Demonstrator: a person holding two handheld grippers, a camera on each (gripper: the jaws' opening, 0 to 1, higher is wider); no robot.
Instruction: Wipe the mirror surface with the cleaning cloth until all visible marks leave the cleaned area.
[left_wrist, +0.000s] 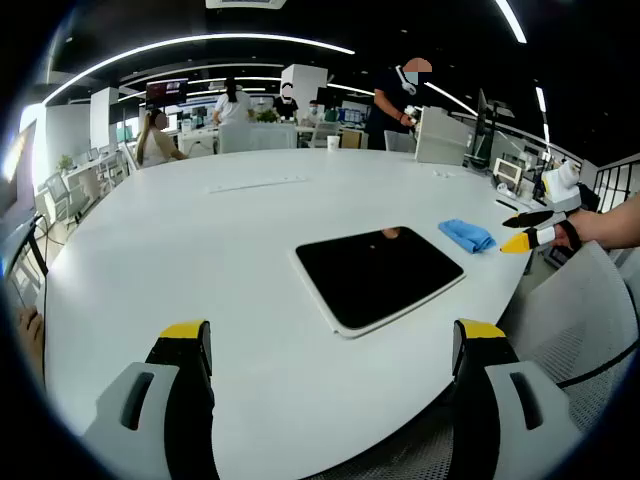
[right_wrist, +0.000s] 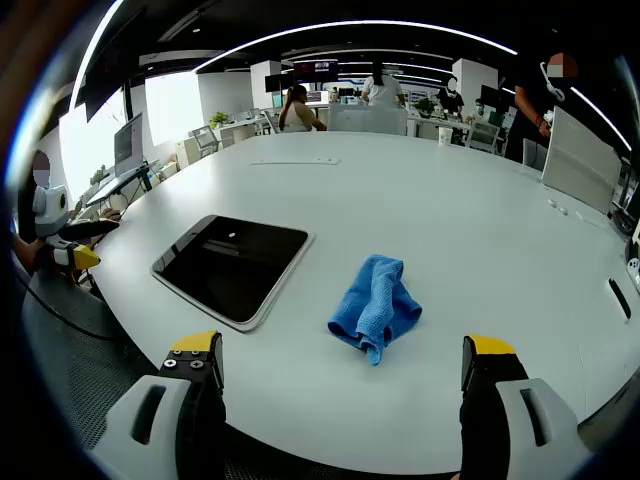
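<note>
Both claws, left claw (left_wrist: 330, 345) and right claw (right_wrist: 340, 360), stood apart and empty. We hovered near the cleaning cloth (right_wrist: 377, 303), crumpled right of the mirror (right_wrist: 232, 265) on the table (right_wrist: 450, 200), ready for grasping.

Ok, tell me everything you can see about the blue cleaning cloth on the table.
The cleaning cloth is bright blue and looks like soft, nubby microfibre. It lies crumpled in loose folds, not spread flat, on the white table, a little apart from the dark mirror and not touching it. Nothing holds it: the right gripper sits open before it, short of contact.
</note>
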